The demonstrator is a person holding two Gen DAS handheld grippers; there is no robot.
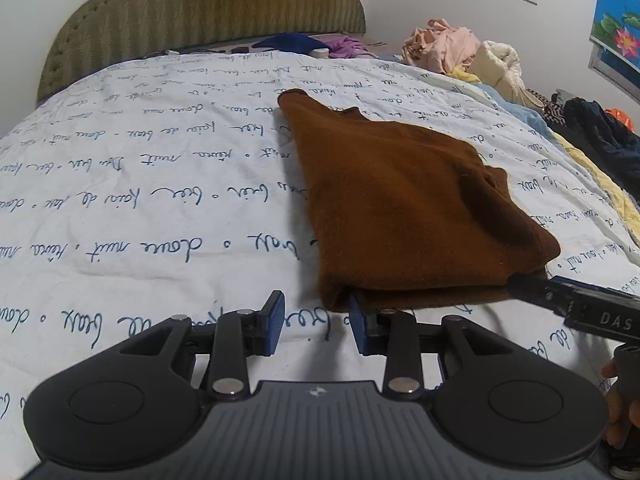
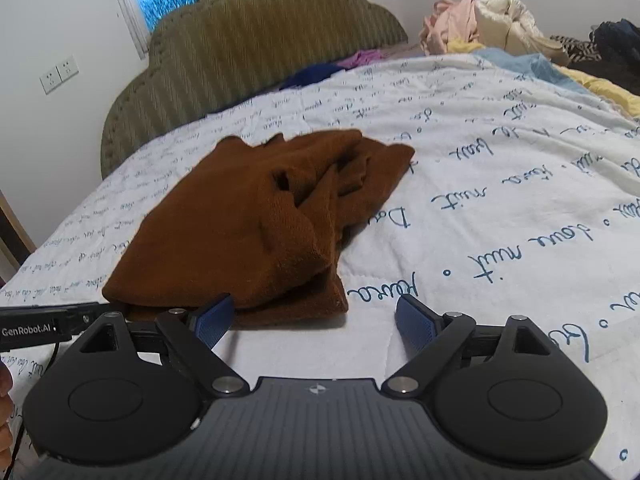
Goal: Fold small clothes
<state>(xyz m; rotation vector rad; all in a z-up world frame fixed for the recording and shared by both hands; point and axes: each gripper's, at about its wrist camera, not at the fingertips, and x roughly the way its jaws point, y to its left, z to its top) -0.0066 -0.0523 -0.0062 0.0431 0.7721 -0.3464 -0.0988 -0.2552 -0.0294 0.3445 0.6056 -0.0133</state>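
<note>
A brown knitted garment [image 1: 404, 200] lies folded on the white quilt with blue handwriting print [image 1: 140, 184]. My left gripper [image 1: 316, 322] is open just before the garment's near left corner, its right pad at the cloth's edge, nothing between the pads. In the right wrist view the same garment [image 2: 256, 220] lies bunched, with creases at its far end. My right gripper [image 2: 316, 322] stands wide open at the garment's near right corner, with bare quilt [image 2: 500, 184] between its blue pads. Each gripper's black body shows at the edge of the other's view.
A green padded headboard [image 1: 208, 12] stands at the far end of the bed. A heap of pink and cream clothes [image 1: 460, 56] and dark garments [image 1: 600, 128] lie along the right side. Blue and purple clothes [image 1: 312, 44] lie by the headboard. A hand [image 1: 618, 412] shows at right.
</note>
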